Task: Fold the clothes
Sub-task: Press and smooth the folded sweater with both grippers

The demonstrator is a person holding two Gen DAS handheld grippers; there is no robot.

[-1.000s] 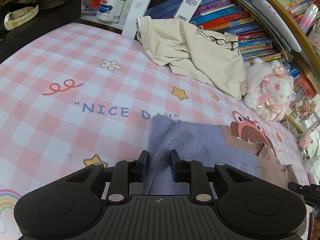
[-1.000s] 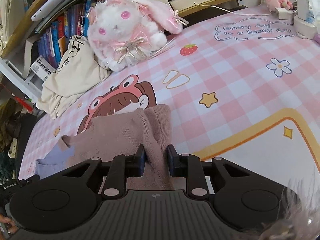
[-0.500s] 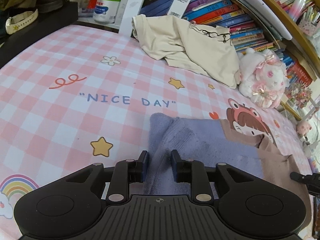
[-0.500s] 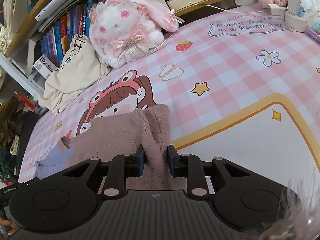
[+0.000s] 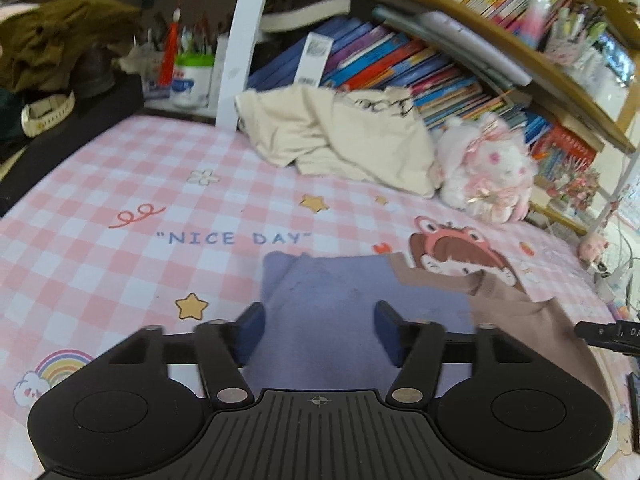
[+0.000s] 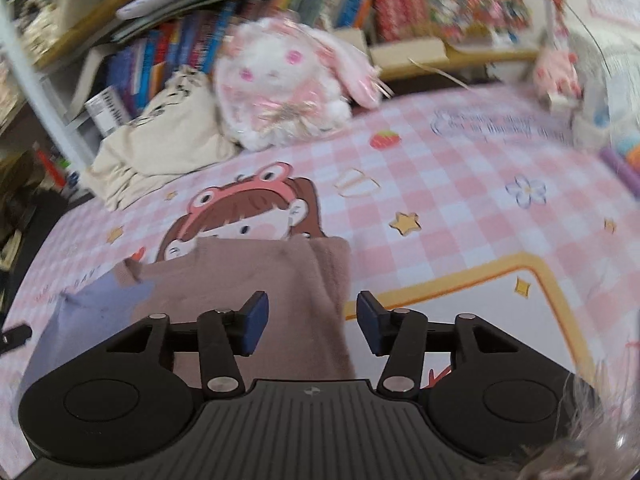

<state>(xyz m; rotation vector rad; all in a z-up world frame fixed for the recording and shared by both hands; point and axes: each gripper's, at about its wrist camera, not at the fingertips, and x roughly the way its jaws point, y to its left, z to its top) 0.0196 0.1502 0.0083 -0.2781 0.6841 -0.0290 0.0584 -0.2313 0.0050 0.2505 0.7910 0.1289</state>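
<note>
Both the left hand-held gripper [image 5: 320, 330] and the right hand-held gripper [image 6: 308, 322] gape wide, gripping nothing, above the folded sweater [image 5: 352, 312]. A careless retreat could snag the knit and spoil the fold.

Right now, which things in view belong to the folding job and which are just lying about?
Job:
- purple and brown sweater
- left hand-held gripper, open
- right hand-held gripper, open
- cream shirt, possibly next

Lying about:
- plush bunny
- books
- watch
- white jar
</note>
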